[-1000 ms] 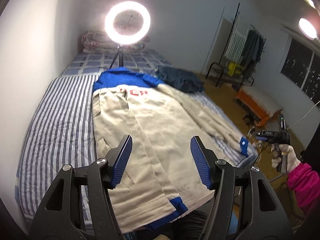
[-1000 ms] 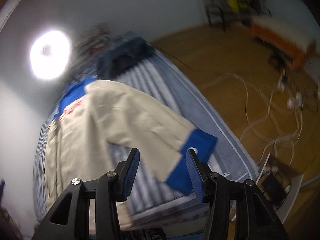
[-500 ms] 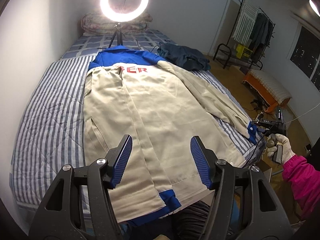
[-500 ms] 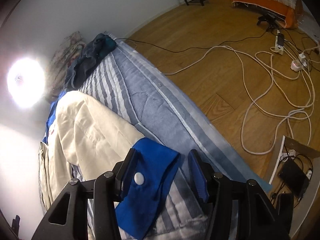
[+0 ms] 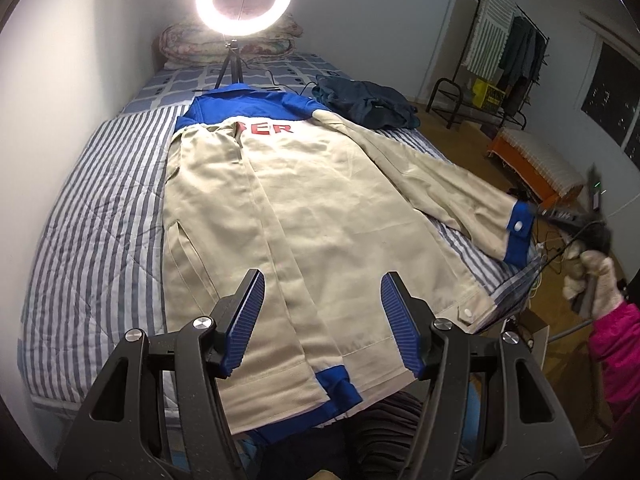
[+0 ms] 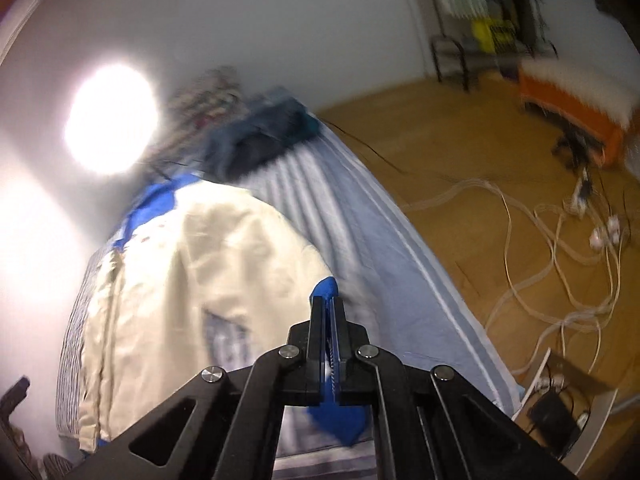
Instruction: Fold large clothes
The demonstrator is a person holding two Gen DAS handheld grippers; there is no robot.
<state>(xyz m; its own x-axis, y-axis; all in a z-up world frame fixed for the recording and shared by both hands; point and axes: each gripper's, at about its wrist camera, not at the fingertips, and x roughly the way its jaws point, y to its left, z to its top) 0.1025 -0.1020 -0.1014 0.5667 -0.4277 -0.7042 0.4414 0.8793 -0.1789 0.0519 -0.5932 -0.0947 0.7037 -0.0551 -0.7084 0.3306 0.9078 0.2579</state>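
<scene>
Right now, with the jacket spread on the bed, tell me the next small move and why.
Probably carry the blue cuff inward across the beige jacket. The right gripper is shut on that cuff, and the sleeve lies stretched toward the edge of the striped bed, not yet folded. The left gripper hovers open over the hem, holding nothing.

Jacket: beige body, royal blue collar, hem band and cuff; red letters below the collar. Bedspread: blue-grey and white stripes, changing to a blue check toward the head end of the bed. Dark navy garment noted at the bed's far right edge. Gripper pads: blue, ribbed. Sleeve: bright pink; glove cream.
</scene>
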